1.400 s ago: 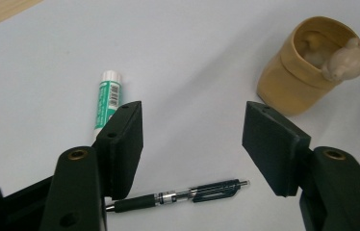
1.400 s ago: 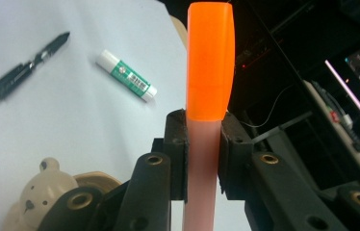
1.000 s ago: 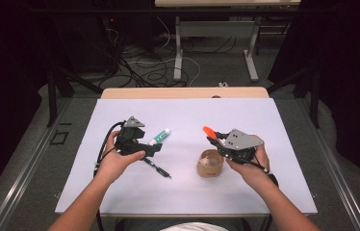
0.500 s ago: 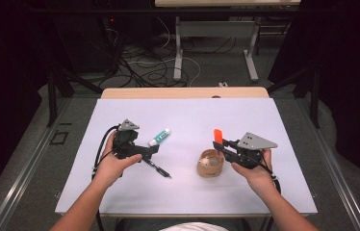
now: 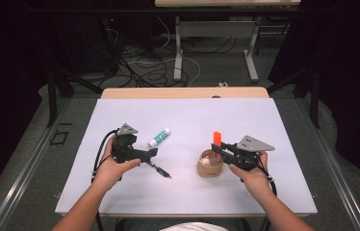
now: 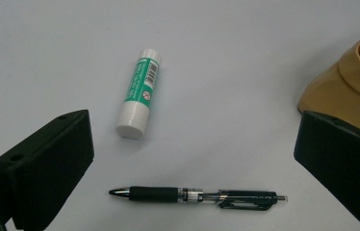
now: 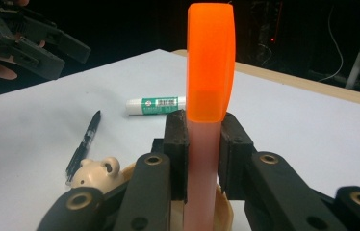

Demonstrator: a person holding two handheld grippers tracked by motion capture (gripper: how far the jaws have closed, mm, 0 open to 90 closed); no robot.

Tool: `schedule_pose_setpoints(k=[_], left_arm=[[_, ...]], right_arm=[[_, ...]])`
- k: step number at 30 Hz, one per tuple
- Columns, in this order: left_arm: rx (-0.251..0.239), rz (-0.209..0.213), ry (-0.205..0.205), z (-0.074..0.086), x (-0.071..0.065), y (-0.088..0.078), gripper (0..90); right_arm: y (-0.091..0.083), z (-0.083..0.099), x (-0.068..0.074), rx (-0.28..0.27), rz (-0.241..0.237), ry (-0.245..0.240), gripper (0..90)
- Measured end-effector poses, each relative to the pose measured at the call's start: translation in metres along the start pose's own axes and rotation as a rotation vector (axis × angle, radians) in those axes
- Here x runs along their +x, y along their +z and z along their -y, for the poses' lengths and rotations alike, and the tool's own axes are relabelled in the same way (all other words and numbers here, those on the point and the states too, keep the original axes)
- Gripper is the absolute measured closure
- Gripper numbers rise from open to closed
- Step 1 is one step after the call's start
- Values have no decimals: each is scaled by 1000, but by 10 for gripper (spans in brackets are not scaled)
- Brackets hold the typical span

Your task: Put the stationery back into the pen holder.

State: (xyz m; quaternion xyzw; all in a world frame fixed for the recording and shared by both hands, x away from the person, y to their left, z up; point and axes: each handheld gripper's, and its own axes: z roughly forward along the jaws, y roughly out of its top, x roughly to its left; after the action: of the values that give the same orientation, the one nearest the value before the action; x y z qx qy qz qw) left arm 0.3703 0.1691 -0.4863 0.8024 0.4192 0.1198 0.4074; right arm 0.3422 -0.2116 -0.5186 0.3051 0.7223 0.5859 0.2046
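Left gripper (image 5: 150,153): held low over the white table (image 5: 274,120), its jaws spread wide with nothing between them; they have just been opening. In the left gripper view the black retractable pen (image 6: 197,196) lies flat on the table between the two jaws, touched by neither.

Glue stick (image 5: 159,138): white with a green label, lying on its side just beyond the pen and apart from it.

Pen cup (image 5: 209,164): a tan holder with a small bear figure (image 7: 94,172) on its rim, standing right of the pen, directly below the right gripper's tips.

Right gripper (image 5: 217,148): jaws pressed onto an orange-capped highlighter (image 7: 210,72), pinching its pale barrel on both sides. The highlighter stands upright, cap uppermost, its lower end at the mouth of the cup; whether that end touches the cup's bottom cannot be told.
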Motion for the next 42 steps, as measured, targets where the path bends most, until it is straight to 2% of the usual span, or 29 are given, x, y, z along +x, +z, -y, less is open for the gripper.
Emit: schedule_pose_setpoints(k=[1,3,4,12,22,31,33,35,37,39,42], left_arm=[[0,-1,-8,1,0,1,4],[1,1,3,1,0,1,4],[3,3,3,1,0,1,4],[19,4,-2,5,1,2,4],[31,7,3,7,2,4,4],[38,0,-4,8,3,5,5],[35,2,0,9,4,5,5],[35,-2,1,9,4,5,5],[41,-7,-2,9,4,5,5],[40,-7,-1,9,4,5,5],[39,-9,-3,9,5,5,6]], right_arm=[[0,1,1,6,2,14,773],[1,3,0,29,-2,5,773],[2,4,0,20,2,11,772],[5,11,0,61,11,13,760],[4,15,-4,76,21,18,729],[3,16,-5,80,26,66,514],[2,15,-6,101,21,64,491],[2,15,-6,77,21,78,479],[1,14,-6,76,23,76,463],[-1,13,-5,76,27,97,447],[-3,11,-6,65,14,102,441]])
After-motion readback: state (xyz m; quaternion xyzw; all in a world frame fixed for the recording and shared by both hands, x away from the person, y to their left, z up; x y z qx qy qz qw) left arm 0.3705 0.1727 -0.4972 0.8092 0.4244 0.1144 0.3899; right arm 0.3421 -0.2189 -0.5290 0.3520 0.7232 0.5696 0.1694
